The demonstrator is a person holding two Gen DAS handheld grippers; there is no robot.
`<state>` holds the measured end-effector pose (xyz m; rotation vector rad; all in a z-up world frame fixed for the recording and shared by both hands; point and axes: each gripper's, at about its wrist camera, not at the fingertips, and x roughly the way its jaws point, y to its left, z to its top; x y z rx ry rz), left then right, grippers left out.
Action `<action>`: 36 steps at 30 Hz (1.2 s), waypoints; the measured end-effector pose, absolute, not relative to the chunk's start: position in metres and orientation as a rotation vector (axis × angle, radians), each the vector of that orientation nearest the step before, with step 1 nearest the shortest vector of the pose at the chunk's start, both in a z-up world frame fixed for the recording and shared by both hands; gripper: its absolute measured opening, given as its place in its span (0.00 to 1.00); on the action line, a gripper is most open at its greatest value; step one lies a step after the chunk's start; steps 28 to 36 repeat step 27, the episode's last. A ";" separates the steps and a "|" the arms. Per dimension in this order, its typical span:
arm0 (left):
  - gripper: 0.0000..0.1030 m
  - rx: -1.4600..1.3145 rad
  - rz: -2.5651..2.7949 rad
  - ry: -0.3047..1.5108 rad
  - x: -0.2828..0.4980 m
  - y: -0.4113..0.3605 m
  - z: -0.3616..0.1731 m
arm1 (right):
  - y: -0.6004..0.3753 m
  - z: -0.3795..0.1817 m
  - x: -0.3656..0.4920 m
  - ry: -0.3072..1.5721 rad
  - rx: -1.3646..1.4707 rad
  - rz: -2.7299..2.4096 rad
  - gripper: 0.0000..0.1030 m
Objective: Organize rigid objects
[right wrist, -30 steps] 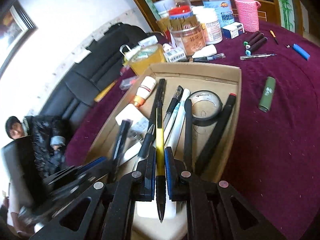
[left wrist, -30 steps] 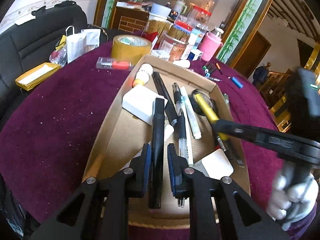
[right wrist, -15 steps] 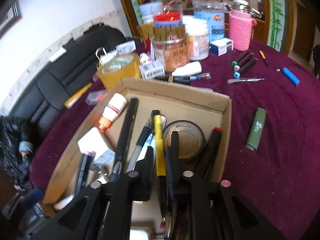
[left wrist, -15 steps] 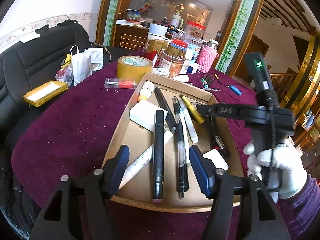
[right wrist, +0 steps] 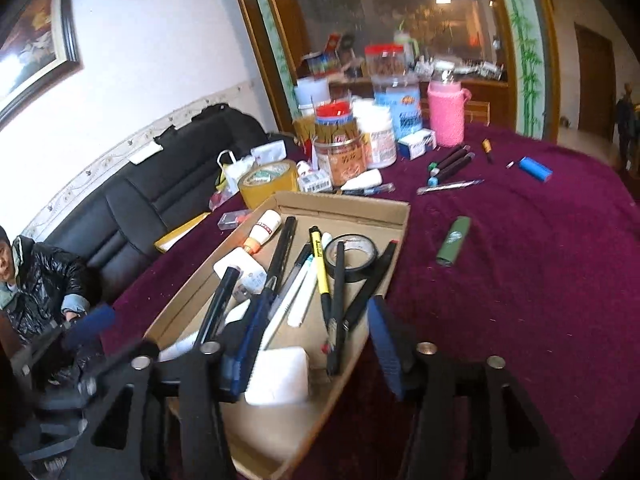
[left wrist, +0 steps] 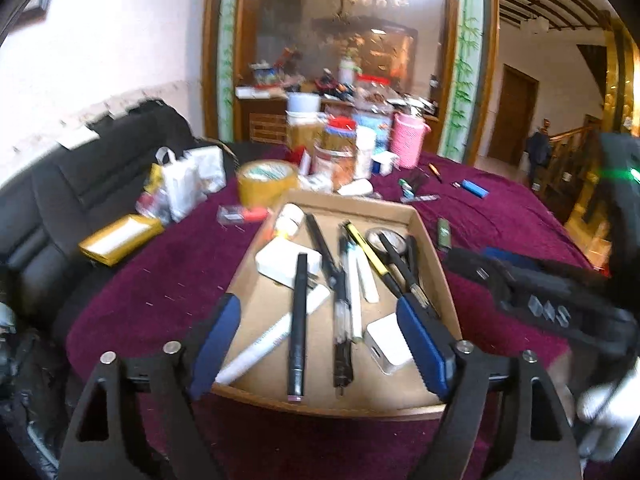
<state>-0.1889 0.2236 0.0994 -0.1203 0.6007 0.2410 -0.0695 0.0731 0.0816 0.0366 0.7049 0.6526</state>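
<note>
Grippers both gape empty: left gripper and right gripper above the cardboard box (yellow pen lying inside).

A lived-in home, likely a dining or sitting room: a bench under a plum cloth, a black leather sofa at nine o'clock, a framed painting, a wood-framed mirror at twelve o'clock, food jars, and a wooden staircase at three o'clock.
</note>
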 end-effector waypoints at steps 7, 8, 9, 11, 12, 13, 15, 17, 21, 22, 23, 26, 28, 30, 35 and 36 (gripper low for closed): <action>1.00 -0.030 0.460 0.399 -0.221 0.203 0.134 | 0.047 0.086 -0.100 0.644 0.046 0.624 0.64; 1.00 -0.037 0.469 0.362 -0.227 0.202 0.140 | 0.044 0.086 -0.103 0.642 0.057 0.626 0.64; 1.00 -0.056 0.467 0.307 -0.237 0.200 0.147 | 0.040 0.086 -0.106 0.638 0.066 0.627 0.64; 1.00 -0.073 0.463 0.256 -0.246 0.195 0.154 | 0.035 0.086 -0.113 0.629 0.078 0.627 0.64; 1.00 -0.067 0.458 0.259 -0.245 0.192 0.158 | 0.033 0.086 -0.116 0.624 0.081 0.625 0.64; 1.00 -0.056 0.444 0.278 -0.241 0.190 0.158 | 0.031 0.087 -0.119 0.618 0.081 0.623 0.65; 1.00 -0.043 0.409 0.332 -0.234 0.186 0.157 | 0.028 0.086 -0.124 0.611 0.074 0.618 0.65; 1.00 -0.065 0.408 0.366 -0.230 0.184 0.152 | 0.025 0.085 -0.128 0.607 0.065 0.613 0.65; 1.00 -0.074 0.447 0.420 -0.222 0.182 0.143 | 0.023 0.082 -0.129 0.607 0.042 0.597 0.69; 1.00 -0.080 0.455 0.429 -0.220 0.183 0.142 | 0.022 0.082 -0.129 0.608 0.039 0.596 0.69; 1.00 -0.081 0.468 0.439 -0.219 0.184 0.141 | 0.022 0.081 -0.129 0.609 0.040 0.596 0.69; 1.00 -0.071 0.494 0.463 -0.214 0.185 0.136 | 0.019 0.080 -0.126 0.619 0.050 0.599 0.70; 1.00 -0.060 0.505 0.471 -0.211 0.183 0.134 | 0.018 0.080 -0.124 0.621 0.053 0.596 0.71; 1.00 -0.060 0.505 0.471 -0.211 0.183 0.134 | 0.018 0.080 -0.124 0.621 0.053 0.596 0.71; 1.00 -0.060 0.505 0.471 -0.211 0.183 0.134 | 0.018 0.080 -0.124 0.621 0.053 0.596 0.71; 1.00 -0.060 0.505 0.471 -0.211 0.183 0.134 | 0.018 0.080 -0.124 0.621 0.053 0.596 0.71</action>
